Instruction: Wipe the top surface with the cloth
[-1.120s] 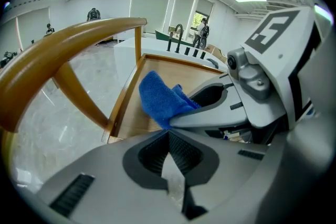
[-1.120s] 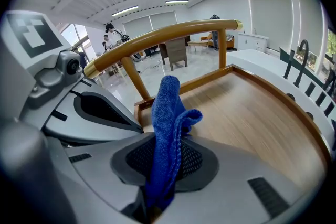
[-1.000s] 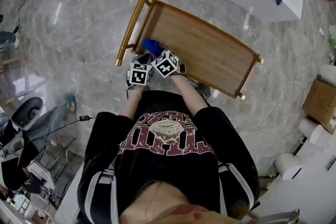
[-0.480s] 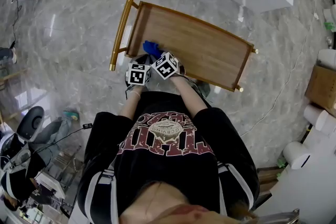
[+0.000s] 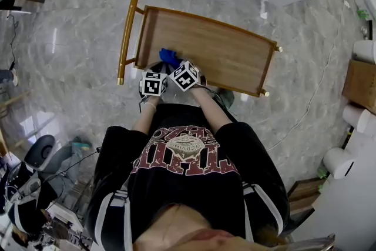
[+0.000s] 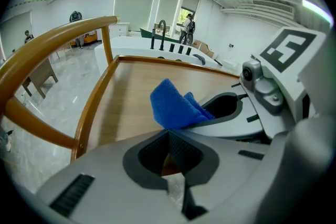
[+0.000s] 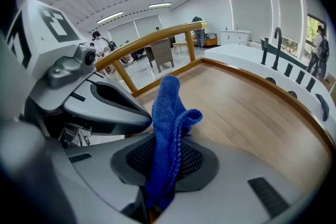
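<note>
Two grippers side by side at the near-left corner of the wooden top surface (image 5: 229,53), by its gold handle rail (image 5: 126,32). My right gripper (image 7: 157,186): jaws clamped on the bunched blue cloth (image 7: 167,113), over that corner. My left gripper (image 6: 170,165): jaws together, nothing between.

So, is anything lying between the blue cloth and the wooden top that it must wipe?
Nothing visible does. The blue cloth, clamped in the right gripper, is over the wooden top, and the rest of that top lies bare.
</note>
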